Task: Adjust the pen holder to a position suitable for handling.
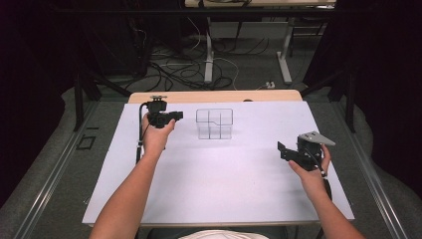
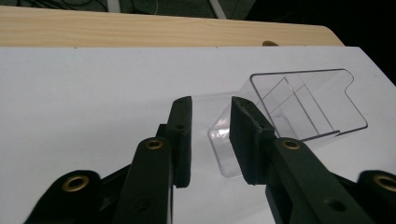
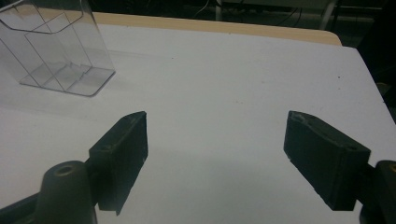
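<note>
A clear plastic container with inner dividers stands upright on the white table top, toward the far middle. My left gripper hovers just left of it, jaws pointing at it. In the left gripper view the jaws stand a little apart with nothing between them, and the container lies just beyond the tips. My right gripper is held at the right side of the table, well away from the container. Its jaws are spread wide over bare table, with the container off to the far left.
A strip of bare wooden table runs behind the white sheet. Beyond it are table legs and loose cables on the floor. The person's forearms come in from the near edge.
</note>
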The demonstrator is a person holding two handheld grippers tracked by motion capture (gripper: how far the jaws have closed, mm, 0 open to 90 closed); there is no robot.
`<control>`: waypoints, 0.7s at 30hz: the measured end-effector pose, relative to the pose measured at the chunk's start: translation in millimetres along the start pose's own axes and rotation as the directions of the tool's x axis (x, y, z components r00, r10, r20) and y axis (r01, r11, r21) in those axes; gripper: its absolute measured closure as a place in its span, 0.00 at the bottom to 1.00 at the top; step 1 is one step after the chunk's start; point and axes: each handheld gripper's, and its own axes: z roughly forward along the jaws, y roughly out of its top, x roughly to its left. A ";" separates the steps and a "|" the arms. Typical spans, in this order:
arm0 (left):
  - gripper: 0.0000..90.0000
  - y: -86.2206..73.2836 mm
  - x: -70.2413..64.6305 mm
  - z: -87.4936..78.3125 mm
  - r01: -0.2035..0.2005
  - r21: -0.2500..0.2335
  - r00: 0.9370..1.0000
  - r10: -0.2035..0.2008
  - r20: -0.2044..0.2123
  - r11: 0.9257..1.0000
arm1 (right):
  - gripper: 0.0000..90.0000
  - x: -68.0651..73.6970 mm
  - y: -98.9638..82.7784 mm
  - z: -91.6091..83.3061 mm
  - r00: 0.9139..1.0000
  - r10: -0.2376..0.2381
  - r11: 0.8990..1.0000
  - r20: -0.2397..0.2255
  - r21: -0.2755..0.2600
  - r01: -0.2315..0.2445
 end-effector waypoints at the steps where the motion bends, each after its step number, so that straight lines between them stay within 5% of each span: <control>1: 0.72 -0.8 2.4 -2.1 0.004 -0.005 1.000 -0.004 -0.002 1.000 | 0.24 0.3 -0.2 -0.1 1.000 0.013 1.000 -0.002 -0.002 -0.013; 12: 0.48 -6.3 26.8 -26.3 0.070 -0.002 0.997 -0.070 -0.015 0.998 | 0.24 0.7 -0.4 0.1 1.000 0.006 1.000 0.002 -0.001 -0.006; 21: 0.39 -13.3 38.5 -39.3 0.108 -0.021 0.994 -0.108 -0.023 0.994 | 0.24 1.0 -0.6 -0.2 1.000 0.008 1.000 0.002 -0.001 -0.008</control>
